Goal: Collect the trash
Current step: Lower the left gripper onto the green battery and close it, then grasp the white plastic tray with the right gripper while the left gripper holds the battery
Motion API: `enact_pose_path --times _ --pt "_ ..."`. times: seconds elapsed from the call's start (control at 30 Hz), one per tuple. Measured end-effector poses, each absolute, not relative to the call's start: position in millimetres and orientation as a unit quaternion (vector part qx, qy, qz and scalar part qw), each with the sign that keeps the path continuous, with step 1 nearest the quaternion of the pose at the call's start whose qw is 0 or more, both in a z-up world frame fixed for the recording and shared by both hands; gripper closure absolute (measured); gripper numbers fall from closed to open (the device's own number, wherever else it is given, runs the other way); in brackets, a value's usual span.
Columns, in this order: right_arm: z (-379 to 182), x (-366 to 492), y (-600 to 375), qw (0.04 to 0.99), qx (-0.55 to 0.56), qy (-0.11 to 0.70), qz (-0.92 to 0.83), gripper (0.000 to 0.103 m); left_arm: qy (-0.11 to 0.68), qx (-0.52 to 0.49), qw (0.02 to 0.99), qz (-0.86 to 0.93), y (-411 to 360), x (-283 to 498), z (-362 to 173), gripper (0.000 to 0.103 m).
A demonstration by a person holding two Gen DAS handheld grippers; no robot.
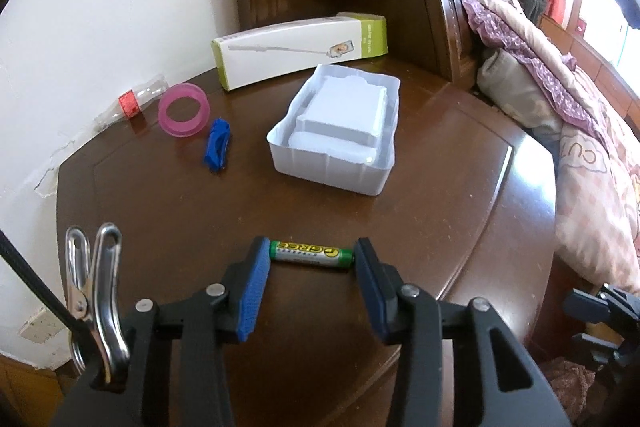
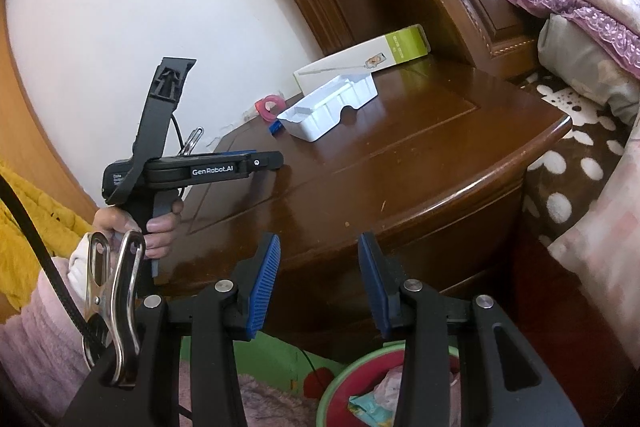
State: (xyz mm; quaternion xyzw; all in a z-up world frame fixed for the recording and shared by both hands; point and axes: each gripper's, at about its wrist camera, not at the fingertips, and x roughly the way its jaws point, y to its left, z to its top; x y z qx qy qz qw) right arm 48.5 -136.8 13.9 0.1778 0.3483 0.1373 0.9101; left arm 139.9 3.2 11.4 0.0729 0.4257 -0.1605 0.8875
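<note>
Left gripper [image 1: 312, 259] sits nearest the lens, low over the table's [image 1: 460, 163] near edge, with the battery [image 1: 311, 253] lying crosswise between its blue pads. Each pad appears to meet one end of the cell, so it reads as an end-to-end pinch; whether the grip is firm I cannot confirm.

Table: dark, glossy wood, so a round cell will roll if nudged.

Box [image 1: 300, 47] lies flat along the far edge, by the headboard. White tray [image 1: 332, 163] sits near the middle, well apart from the battery. Pink ring [image 1: 184, 111], blue clip [image 1: 217, 145] and a clear bottle [image 1: 136, 99] cluster at the far left corner, by the wall.

Right gripper [image 2: 318, 275] hangs off the table's front edge, pads spread, nothing between them. Beneath it a green-rimmed bin [image 2: 340, 383] already holds wrappers: likely the drop point.

Step in hand, as I judge it: secure the battery and carry it to the bin.

- End-to-end hold is the weak way to take a cylinder; the ends are small and hard. Squeeze squarely along its axis, pads level.
- Lift straight up before travelling, so it does not drag or pivot out.
- Keep the wrist steady on the way; release only over the bin.
- Right gripper should stay clear of the path.
</note>
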Motion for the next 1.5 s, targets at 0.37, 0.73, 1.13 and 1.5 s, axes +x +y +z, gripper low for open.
enact_pose_path --times 0.37,0.73,1.13,1.5 --pt "16 68 -134 0.907 0.165 0.366 0.125 0.061 0.408 -0.030 0.908 -0.089 22 122 23 0.058" --pt "46 132 -126 0.907 0.159 0.377 0.102 0.053 0.388 -0.084 0.917 -0.029 47 111 20 0.058" --pt "47 239 -97 0.873 0.233 0.427 0.023 0.026 0.394 -0.129 0.909 -0.039 81 103 19 0.058" --pt "40 291 -72 0.860 0.209 0.459 -0.078 0.020 0.390 -0.161 0.906 -0.042 106 98 23 0.058"
